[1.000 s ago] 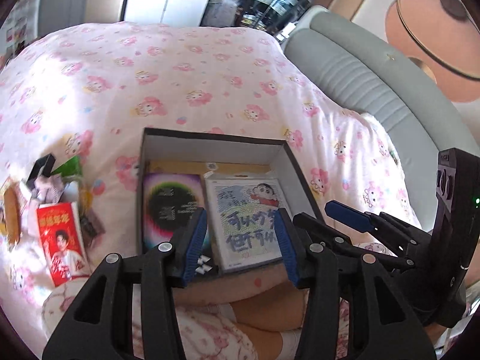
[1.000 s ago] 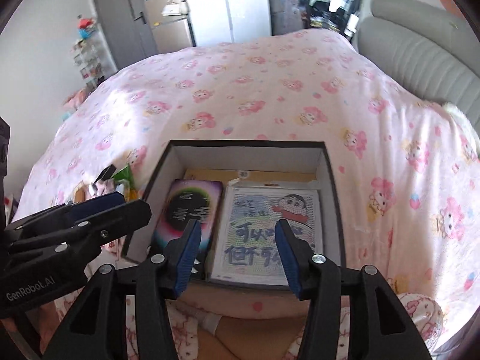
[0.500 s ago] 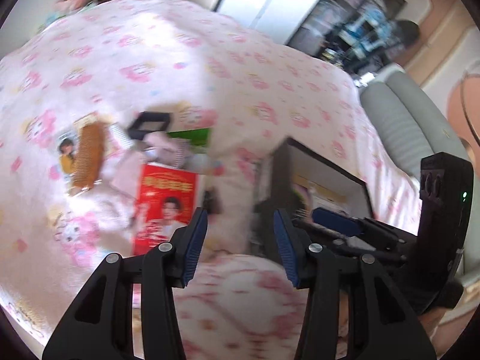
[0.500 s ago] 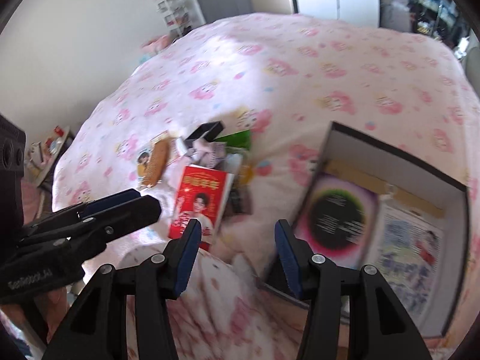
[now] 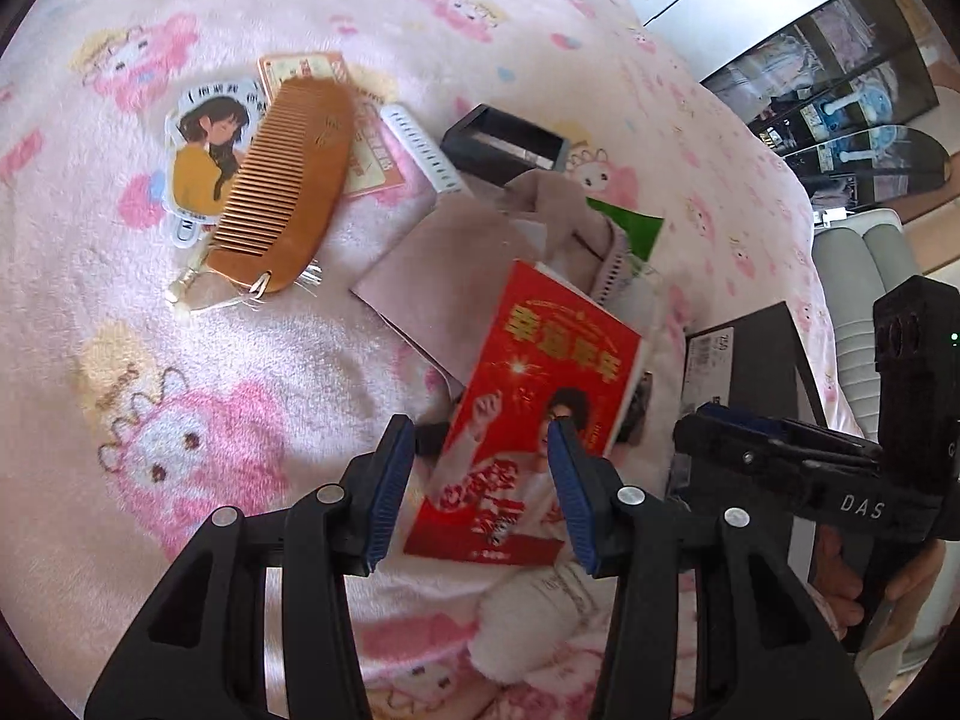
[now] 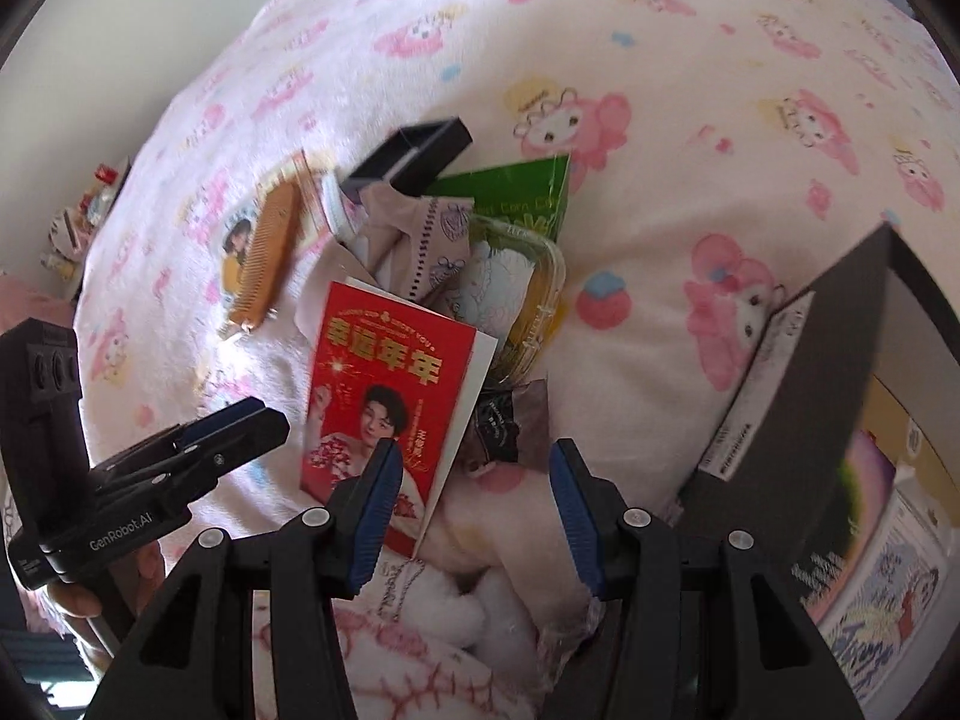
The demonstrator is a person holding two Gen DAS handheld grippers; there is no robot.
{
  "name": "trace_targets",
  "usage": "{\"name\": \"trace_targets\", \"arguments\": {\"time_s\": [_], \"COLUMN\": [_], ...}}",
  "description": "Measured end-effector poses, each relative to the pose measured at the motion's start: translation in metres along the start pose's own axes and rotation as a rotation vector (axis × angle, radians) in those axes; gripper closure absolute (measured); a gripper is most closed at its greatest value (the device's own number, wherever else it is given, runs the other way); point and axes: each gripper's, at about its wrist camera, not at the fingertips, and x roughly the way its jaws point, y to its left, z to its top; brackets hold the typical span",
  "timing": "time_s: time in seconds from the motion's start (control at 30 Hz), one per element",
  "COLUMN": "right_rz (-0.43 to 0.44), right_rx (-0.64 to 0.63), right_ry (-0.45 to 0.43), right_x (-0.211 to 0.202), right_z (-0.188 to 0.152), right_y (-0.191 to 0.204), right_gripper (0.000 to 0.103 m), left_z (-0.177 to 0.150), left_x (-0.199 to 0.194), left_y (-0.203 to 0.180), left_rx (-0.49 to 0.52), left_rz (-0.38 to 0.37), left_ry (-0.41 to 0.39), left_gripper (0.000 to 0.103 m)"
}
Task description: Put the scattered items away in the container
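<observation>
Step in hand, by judgement: approach to the next pick from the scattered pile. Left gripper (image 5: 480,480) with blue pads apart and nothing between them, poised over the near end of the flat red printed card with a portrait (image 5: 540,408). Right gripper (image 6: 474,504) likewise spread and unladen, above pink bedding just right of the same card (image 6: 384,402).

Next move, by judgement: descent onto the card's near edge, closure across its thin section, then carriage rightward to the box; a flat card on soft plush pink blanket (image 5: 180,360) likely to need an edge grip.

Farther in the pile: crumpled beige cloth pouch (image 5: 456,252), clear plastic tray (image 6: 528,294), green printed packet (image 6: 510,192), wooden comb (image 5: 282,180) lying on a cartoon-girl cut-out card (image 5: 198,150), small open dark sleeve box (image 5: 504,141).

Container: black rectangular cardboard box (image 6: 840,372) at right, well apart from the pile; inside, a dark disc-printed sleeve (image 6: 864,480) and a cartoon-printed flat case (image 6: 882,588), side by side on the floor.
</observation>
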Motion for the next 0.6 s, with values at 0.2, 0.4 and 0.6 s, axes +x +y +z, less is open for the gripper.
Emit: {"name": "trace_targets", "arguments": {"time_s": [0.2, 0.4, 0.6], "right_rz": [0.010, 0.025, 0.128], "right_rx": [-0.010, -0.001, -0.021], "right_ry": [0.123, 0.100, 0.087], "right_x": [0.038, 0.042, 0.036], "right_z": [0.011, 0.015, 0.008], "right_y": [-0.003, -0.007, -0.004], "right_gripper": [0.055, 0.054, 0.062], "left_z": [0.007, 0.007, 0.009], "left_x": [0.021, 0.032, 0.031], "left_y": [0.006, -0.005, -0.014], "left_rx": [-0.018, -0.008, 0.005], "left_rz": [-0.030, -0.078, -0.063], "left_ry": [0.027, 0.069, 0.055], "left_gripper": [0.056, 0.052, 0.052]}}
